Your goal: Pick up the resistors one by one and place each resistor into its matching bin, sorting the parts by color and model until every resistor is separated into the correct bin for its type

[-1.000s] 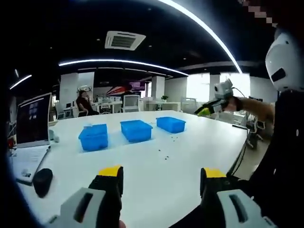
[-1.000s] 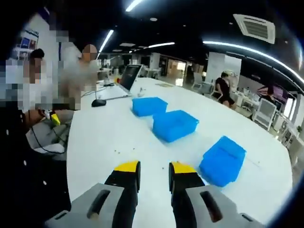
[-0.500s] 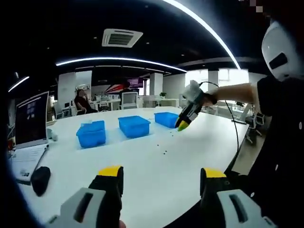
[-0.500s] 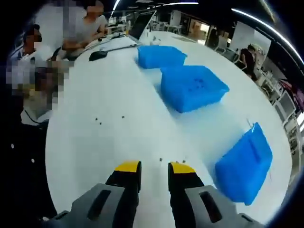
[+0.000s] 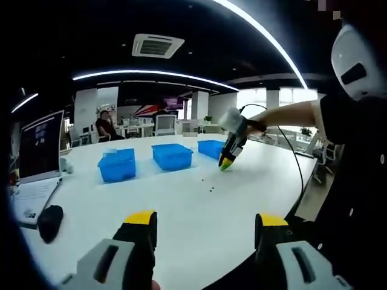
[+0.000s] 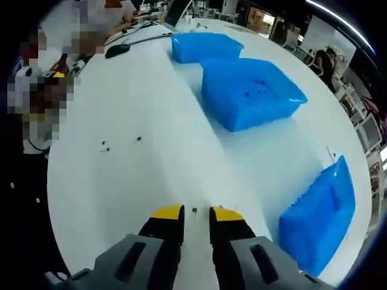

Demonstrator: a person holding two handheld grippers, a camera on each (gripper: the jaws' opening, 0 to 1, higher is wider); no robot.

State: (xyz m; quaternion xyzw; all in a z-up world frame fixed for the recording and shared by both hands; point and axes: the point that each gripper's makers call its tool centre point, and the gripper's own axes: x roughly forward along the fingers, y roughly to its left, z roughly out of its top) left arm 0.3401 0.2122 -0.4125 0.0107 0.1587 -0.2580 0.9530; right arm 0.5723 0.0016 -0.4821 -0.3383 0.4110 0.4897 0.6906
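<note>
Three blue bins stand in a row on the white table (image 5: 181,211): left bin (image 5: 117,167), middle bin (image 5: 172,156), right bin (image 5: 211,148). In the right gripper view the same bins appear as far bin (image 6: 205,47), middle bin (image 6: 251,93) holding a few dark specks, and near bin (image 6: 317,214). My right gripper (image 6: 196,213) is down at the table, its jaws narrowly apart with a tiny dark resistor (image 6: 194,210) between the tips. The right gripper (image 5: 226,162) points down beside loose resistors (image 5: 211,190). My left gripper (image 5: 207,220) hangs wide open and holds nothing.
Two more loose resistors (image 6: 104,145) lie on the table to the left. A laptop (image 5: 37,148) and a black mouse (image 5: 49,219) sit at the table's left end. People sit around the table edge and in the background.
My right gripper has dropped down to the table surface and its jaws have narrowed around a single resistor. The left gripper has stayed about where it was, still open.
</note>
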